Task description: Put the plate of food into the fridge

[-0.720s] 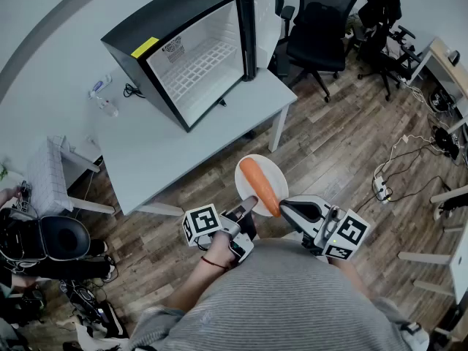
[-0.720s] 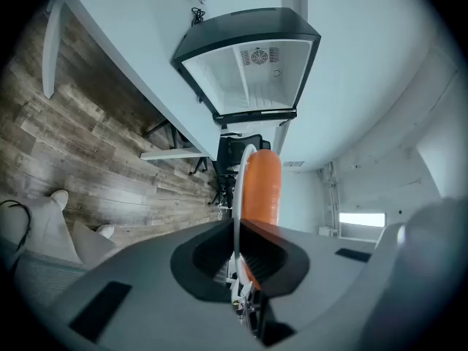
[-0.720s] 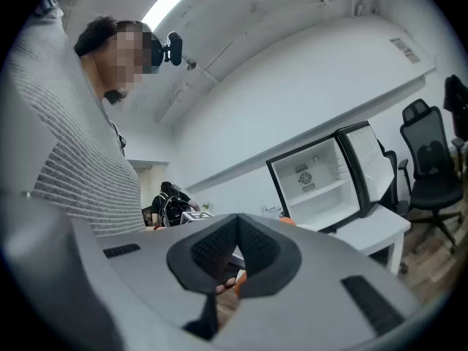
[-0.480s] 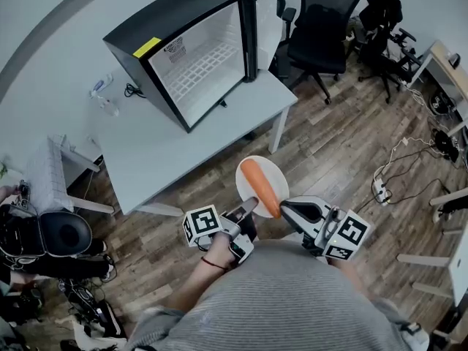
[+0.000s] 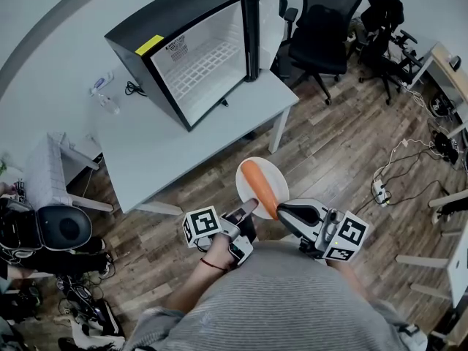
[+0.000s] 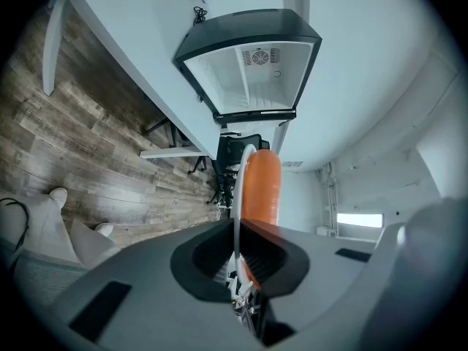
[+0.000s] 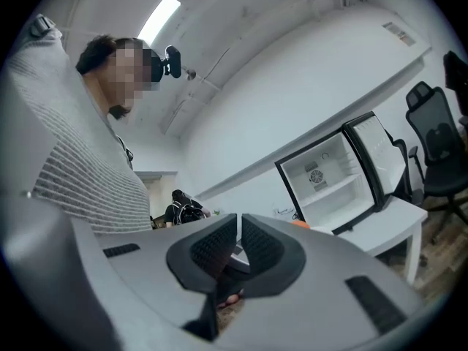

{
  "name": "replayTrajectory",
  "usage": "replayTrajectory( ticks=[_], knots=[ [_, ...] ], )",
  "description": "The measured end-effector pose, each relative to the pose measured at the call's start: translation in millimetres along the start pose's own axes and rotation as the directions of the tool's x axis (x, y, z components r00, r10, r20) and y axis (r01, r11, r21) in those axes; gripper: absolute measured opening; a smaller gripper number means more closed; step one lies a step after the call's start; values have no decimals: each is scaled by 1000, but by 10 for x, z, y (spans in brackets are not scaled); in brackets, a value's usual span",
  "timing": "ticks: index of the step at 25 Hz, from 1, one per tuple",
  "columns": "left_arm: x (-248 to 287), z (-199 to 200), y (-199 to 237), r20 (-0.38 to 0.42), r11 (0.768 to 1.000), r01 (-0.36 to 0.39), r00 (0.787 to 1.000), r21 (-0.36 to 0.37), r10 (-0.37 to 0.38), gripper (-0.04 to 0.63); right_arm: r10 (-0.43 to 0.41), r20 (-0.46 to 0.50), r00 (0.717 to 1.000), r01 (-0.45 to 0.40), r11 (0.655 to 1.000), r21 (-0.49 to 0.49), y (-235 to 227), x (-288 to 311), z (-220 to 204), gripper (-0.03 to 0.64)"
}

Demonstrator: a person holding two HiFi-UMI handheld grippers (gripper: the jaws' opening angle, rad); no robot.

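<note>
A white plate [image 5: 250, 171] with a long orange carrot [image 5: 259, 187] on it hangs over the wooden floor, in front of the person's body. My left gripper [image 5: 248, 207] is shut on the plate's near rim; in the left gripper view the plate [image 6: 238, 174] stands edge-on between the jaws with the carrot [image 6: 261, 189] beside it. My right gripper [image 5: 281, 209] sits at the plate's near right rim, jaws shut, with nothing visible between them [image 7: 238, 229]. The black fridge [image 5: 205, 57] stands open on the white table [image 5: 168, 145], its white inside empty.
The fridge door [image 5: 267, 13] swings out to the right. Black office chairs [image 5: 322, 20] stand behind the table's right end. A white rack [image 5: 51, 174] and bags lie on the left. Cables and a power strip [image 5: 380, 189] lie on the floor at right.
The right gripper has edged slightly left, closer to the plate's rim. The plate and left gripper have barely moved.
</note>
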State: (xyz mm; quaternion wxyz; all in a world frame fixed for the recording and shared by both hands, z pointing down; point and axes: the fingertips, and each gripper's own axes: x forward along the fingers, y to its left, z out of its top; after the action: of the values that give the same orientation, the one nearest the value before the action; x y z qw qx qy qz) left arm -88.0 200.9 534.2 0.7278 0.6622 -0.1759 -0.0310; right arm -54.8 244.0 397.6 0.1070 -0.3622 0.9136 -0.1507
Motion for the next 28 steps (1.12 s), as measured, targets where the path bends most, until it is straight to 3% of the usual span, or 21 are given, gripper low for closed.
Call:
replayTrajectory(
  ticks=[28],
  knots=[
    [-177, 219, 55, -6, 1000, 9, 1000, -19, -9, 26, 21, -74, 997, -22, 1000, -20, 90, 403, -173, 14]
  ],
)
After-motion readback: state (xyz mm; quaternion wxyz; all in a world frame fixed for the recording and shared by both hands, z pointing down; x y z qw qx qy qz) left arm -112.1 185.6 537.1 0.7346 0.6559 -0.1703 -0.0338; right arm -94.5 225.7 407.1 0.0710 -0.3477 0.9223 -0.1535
